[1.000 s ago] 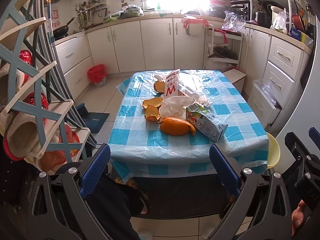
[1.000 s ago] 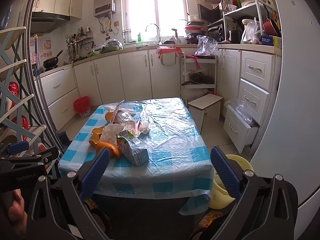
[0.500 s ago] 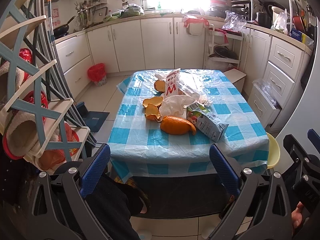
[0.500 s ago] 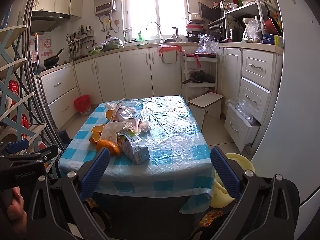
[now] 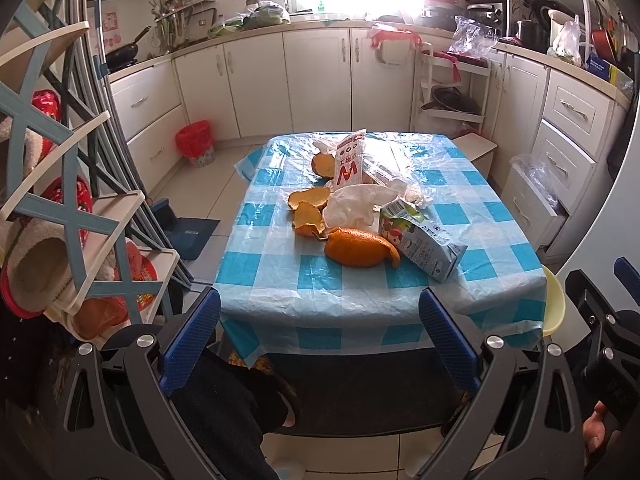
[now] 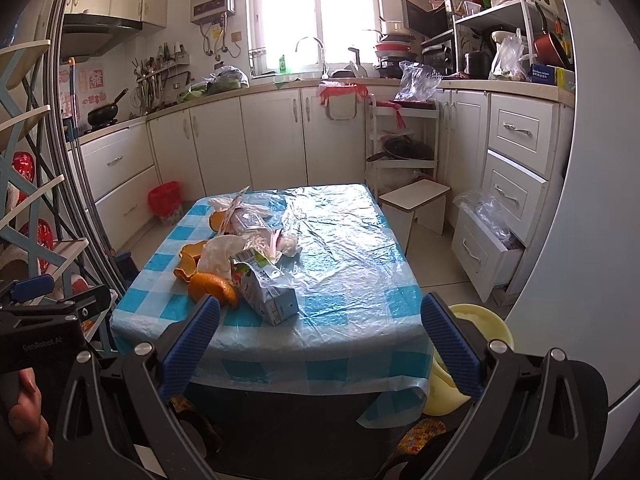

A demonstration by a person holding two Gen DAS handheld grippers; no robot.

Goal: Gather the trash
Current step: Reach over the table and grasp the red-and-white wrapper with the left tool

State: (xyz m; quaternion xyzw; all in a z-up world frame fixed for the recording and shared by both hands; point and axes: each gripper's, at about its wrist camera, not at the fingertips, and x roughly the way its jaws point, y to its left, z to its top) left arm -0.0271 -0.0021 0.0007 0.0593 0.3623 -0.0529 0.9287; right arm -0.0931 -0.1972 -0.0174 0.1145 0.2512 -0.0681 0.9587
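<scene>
While both grippers hang wide and empty short of the table [image 5: 280,304], the trash heap lies ahead; the left gripper [image 5: 320,340] faces the orange peel [image 5: 360,248] squarely; the right gripper [image 6: 318,340] sees it leftward.

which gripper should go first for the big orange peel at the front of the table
Left, probably. In the left wrist view the big orange peel lies nearly centred ahead of the open left gripper. In the right wrist view it sits off to the left of the open right gripper, beside the carton.
</scene>
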